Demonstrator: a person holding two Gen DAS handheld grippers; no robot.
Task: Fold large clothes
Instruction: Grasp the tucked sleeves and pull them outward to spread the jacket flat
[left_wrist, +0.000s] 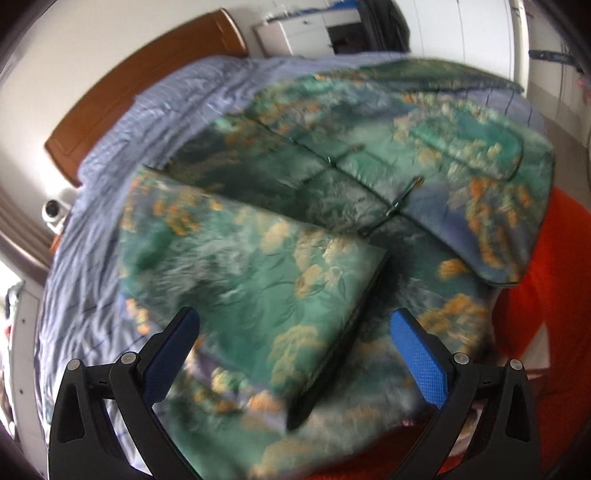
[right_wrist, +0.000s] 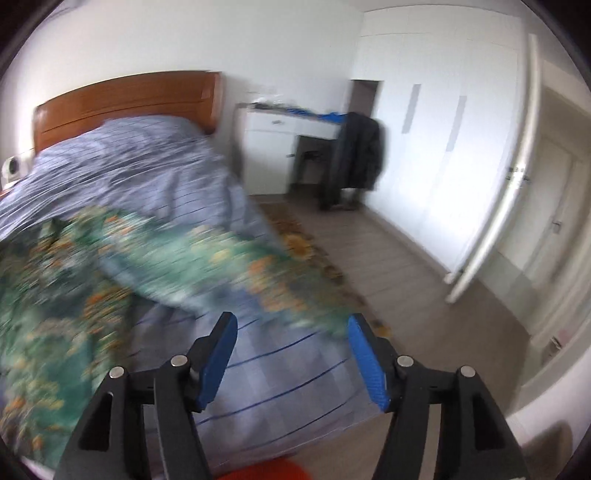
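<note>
Floral jacket (left_wrist: 332, 192) on bed (left_wrist: 122, 155): soft, padded, bulky; take folded sleeve edge. Left tool (left_wrist: 295, 332), right tool (right_wrist: 291, 332) both released, empty.

Left wrist cam sits close above the green floral garment (left_wrist: 332, 206), angled steeply down across the bed (left_wrist: 110, 206) toward the wooden headboard (left_wrist: 122, 96); its own left gripper (left_wrist: 295, 332) frames the bottom edge. Right wrist cam is further back near the bed's foot corner, tilted down less, facing along the bed (right_wrist: 147, 162) toward the headboard (right_wrist: 125, 99) and white wardrobe (right_wrist: 443, 155), floor (right_wrist: 424, 295) at right; the right gripper (right_wrist: 291, 332) sits at bottom. Shared: garment (right_wrist: 74, 288), blue bedding, headboard, white desk (left_wrist: 295, 29) (right_wrist: 273, 147). Both views motion-blurred.
</note>
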